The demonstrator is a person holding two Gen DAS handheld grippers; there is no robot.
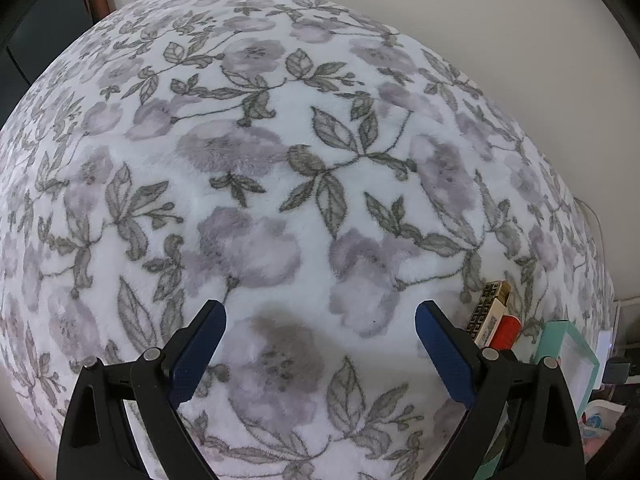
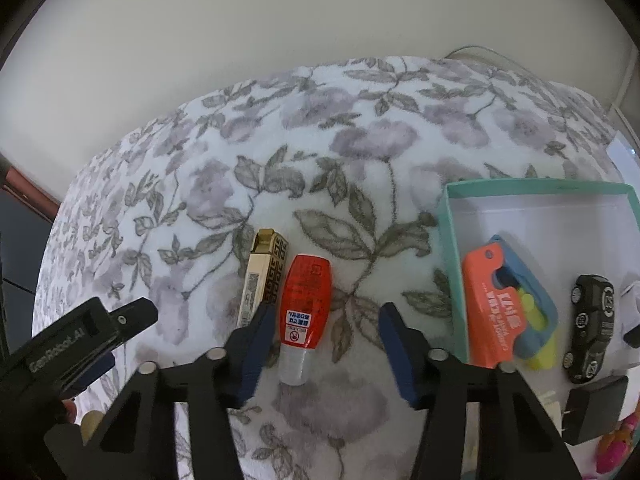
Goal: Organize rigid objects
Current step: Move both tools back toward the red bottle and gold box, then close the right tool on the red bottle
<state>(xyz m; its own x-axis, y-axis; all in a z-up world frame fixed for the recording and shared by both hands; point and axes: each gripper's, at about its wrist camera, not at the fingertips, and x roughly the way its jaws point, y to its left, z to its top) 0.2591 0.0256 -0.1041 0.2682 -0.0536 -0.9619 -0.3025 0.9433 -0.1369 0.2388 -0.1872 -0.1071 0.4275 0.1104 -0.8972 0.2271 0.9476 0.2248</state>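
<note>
The red bottle (image 2: 305, 300) lies on its side on the floral blanket (image 2: 360, 152), left of the teal box (image 2: 454, 240), with the gold patterned box (image 2: 262, 276) touching its far flank. It looks light and stiff, a small plastic vial with a glossy shrink label, so likely slippery under the pads; its belly bulges, and the soft pile beneath will let it roll or sink. The best hold seems to be across the widest red part, not the clear cap (image 2: 294, 368), which tapers.

The right gripper (image 2: 324, 316) stands around the bottle's lower half with its jaws parted: the left pad sits just beside the label, the right pad well clear, nothing clamped. The left gripper (image 1: 320, 316) hangs over bare blanket left of the bottle, jaws wide, grasping nothing.

Inside the teal box lie an orange-and-blue case (image 2: 508, 308) and a black toy car (image 2: 592, 328); a white thing right of the car is cut off by the frame. The left pad covers the seam between bottle and gold box, so I cannot tell how tightly they press
</note>
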